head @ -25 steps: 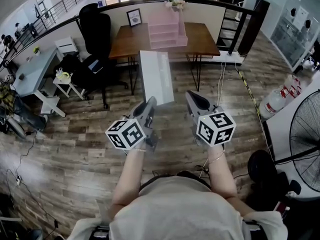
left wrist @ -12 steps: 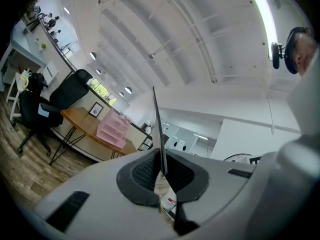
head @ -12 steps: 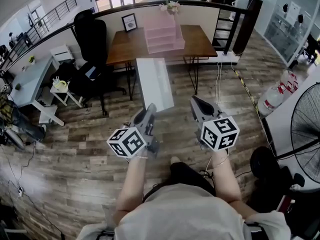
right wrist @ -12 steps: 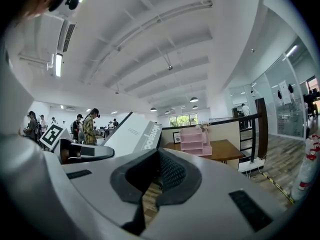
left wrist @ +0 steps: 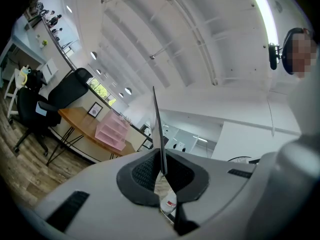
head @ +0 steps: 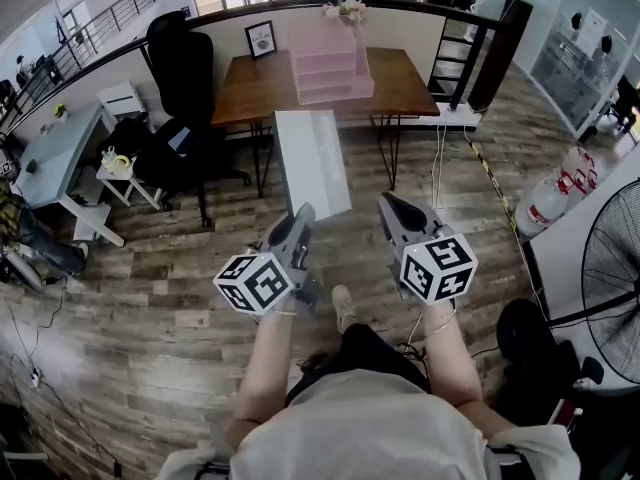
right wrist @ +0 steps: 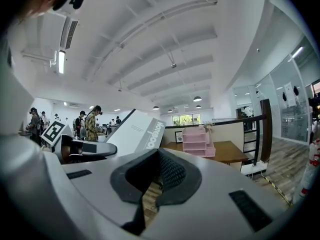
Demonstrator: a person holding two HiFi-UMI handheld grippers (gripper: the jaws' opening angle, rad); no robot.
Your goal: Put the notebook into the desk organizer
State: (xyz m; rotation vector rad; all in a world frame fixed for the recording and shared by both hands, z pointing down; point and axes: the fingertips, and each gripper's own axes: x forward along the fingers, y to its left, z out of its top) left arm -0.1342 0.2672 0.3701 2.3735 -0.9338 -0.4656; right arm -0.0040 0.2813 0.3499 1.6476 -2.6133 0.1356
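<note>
Where the grey-brown plank floor [head: 150,278] runs back toward the railing, a black office chair [head: 188,63] stands at the left end of a brown wooden table [head: 255,88] on thin metal legs. On that table, toward its far edge, sits the desk organizer [head: 333,60], a pale pink box with stepped, open tiers. Well apart from it, out over the floor, the notebook [head: 312,163] shows as a flat, smooth white rectangle (the right gripper view adds a grey band with lettering along one side). The left gripper [head: 303,215] has its jaws closed on the notebook's near edge, with dark ribbed pads pinching the thin cover. The bare forearm is stretched forward and the gripper points roughly level toward the table. Just beside it, the right gripper [head: 390,203] is held parallel at about the same height, its jaws drawn together on nothing. At the far right stands a round, wire-caged black fan [head: 612,298].
</note>
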